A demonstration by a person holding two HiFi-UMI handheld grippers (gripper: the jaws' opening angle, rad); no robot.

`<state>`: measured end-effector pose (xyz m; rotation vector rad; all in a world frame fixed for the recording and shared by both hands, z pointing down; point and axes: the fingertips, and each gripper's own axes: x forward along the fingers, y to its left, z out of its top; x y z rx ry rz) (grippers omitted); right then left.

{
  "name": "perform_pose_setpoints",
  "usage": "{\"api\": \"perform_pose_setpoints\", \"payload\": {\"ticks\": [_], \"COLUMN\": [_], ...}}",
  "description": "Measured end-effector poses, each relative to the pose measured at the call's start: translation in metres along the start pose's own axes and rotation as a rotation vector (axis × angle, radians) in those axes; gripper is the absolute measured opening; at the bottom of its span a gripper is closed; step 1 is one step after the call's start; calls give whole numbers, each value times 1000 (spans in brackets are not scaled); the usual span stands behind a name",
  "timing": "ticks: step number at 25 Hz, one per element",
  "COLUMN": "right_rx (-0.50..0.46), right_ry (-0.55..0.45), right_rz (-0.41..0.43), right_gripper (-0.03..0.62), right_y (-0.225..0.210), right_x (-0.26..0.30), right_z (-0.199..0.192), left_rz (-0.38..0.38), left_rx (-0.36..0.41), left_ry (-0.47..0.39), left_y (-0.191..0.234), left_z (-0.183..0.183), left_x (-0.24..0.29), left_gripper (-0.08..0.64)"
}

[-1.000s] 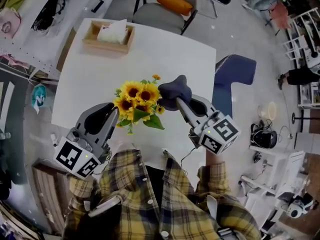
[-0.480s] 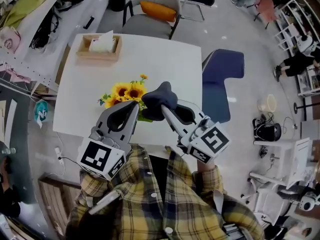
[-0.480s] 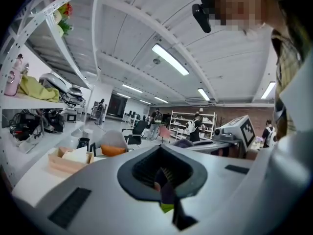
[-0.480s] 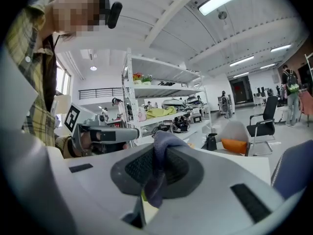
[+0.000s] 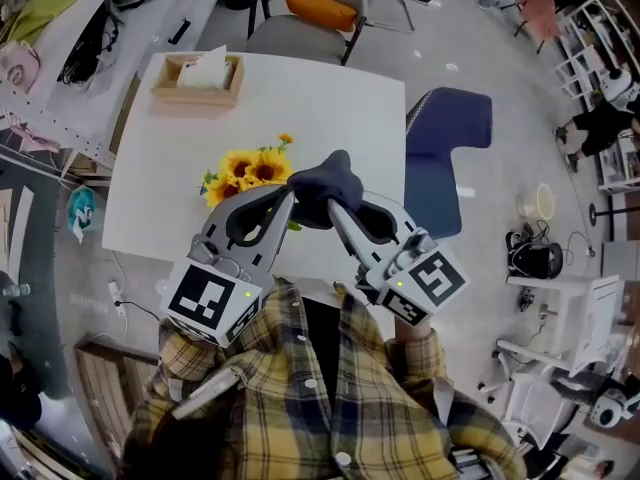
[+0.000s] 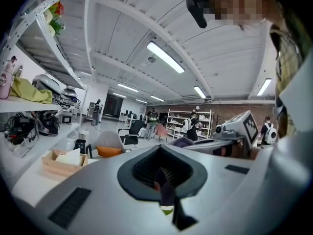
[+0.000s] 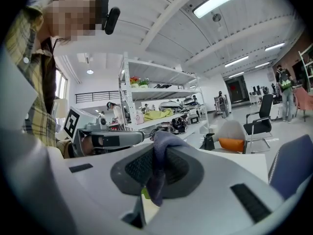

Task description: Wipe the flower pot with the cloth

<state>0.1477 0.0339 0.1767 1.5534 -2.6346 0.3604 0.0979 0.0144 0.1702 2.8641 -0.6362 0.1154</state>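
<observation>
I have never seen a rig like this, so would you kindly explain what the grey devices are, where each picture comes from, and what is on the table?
A person in a plaid shirt holds a gripper in each hand; the marker cubes belong to them. The head view looks down from the person's head; each gripper view looks along that gripper's fingers. On the white table stand sunflowers, their pot hidden by the blooms, and a wooden tissue box. The right gripper is shut on a dark cloth. The left gripper is shut beside it, with nothing clearly held.
</observation>
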Motion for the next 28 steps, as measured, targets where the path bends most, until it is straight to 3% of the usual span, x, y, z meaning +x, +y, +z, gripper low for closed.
{"api": "perform_pose_setpoints", "payload": {"ticks": [16,28], "right_rx": [26,32], "right_ry": [35,25], "right_rz": [-34,-87], "right_gripper": [17,17], "right_y": [-2,-11], "right_x": [6,-5], "right_z": [-7,-13], "left_rz": [9,-34], "left_rx": [-6,16], "left_ry": [39,29], "left_y": [7,0], "left_z": [-5,-13], "left_x": [-11,7], "left_gripper": [9,9]}}
